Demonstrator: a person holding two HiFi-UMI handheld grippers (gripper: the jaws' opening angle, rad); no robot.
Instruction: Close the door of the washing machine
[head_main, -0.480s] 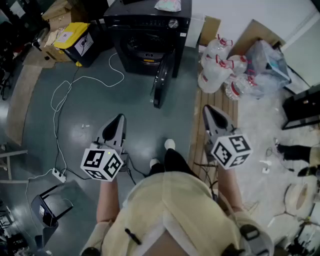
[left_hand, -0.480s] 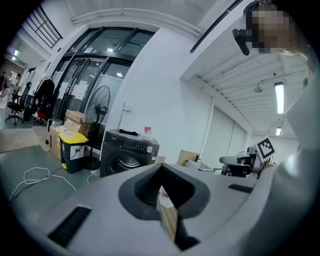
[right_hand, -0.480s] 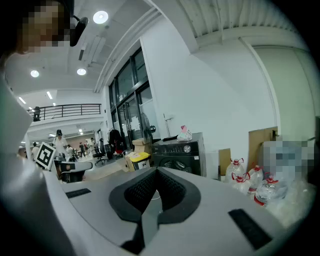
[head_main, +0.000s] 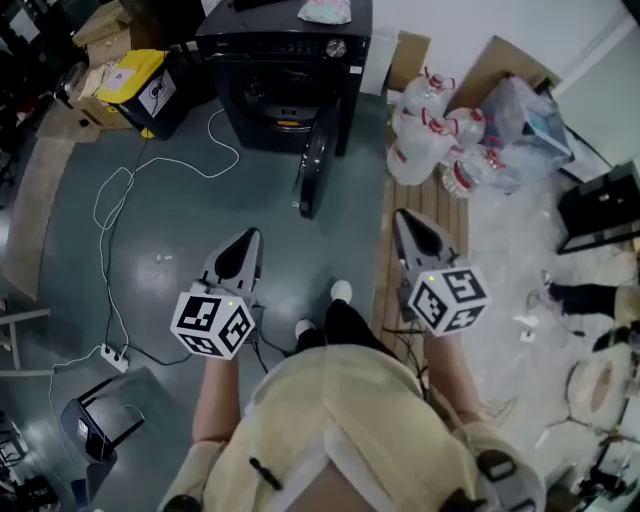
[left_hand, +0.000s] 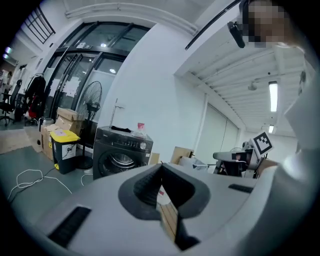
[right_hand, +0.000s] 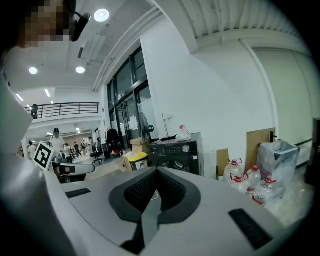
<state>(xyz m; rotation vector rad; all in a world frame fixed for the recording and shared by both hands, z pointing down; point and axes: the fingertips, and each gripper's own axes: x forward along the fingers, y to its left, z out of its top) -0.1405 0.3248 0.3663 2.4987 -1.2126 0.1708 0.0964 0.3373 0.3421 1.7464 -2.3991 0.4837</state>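
Note:
A dark front-loading washing machine (head_main: 285, 70) stands at the far end of the floor. Its round door (head_main: 313, 165) is swung wide open toward me. My left gripper (head_main: 243, 245) and right gripper (head_main: 410, 225) hover side by side above the floor, well short of the door. Both point toward the machine, jaws shut on nothing. Past the left gripper (left_hand: 161, 167) in its own view is the washing machine (left_hand: 120, 150); the door is hidden behind the jaws. Beyond the right gripper (right_hand: 157, 172), that view shows the machine (right_hand: 177, 150) ahead.
Large water bottles (head_main: 430, 140) and a plastic bag (head_main: 525, 125) sit right of the machine beside a wooden pallet (head_main: 425, 215). A yellow-lidded bin (head_main: 135, 80) and cardboard boxes stand to its left. A white cable (head_main: 120, 200) runs to a power strip (head_main: 113, 357).
Both grippers have drifted slightly toward each other. The machine sits a little higher in the head view. Both pairs of jaws stay shut.

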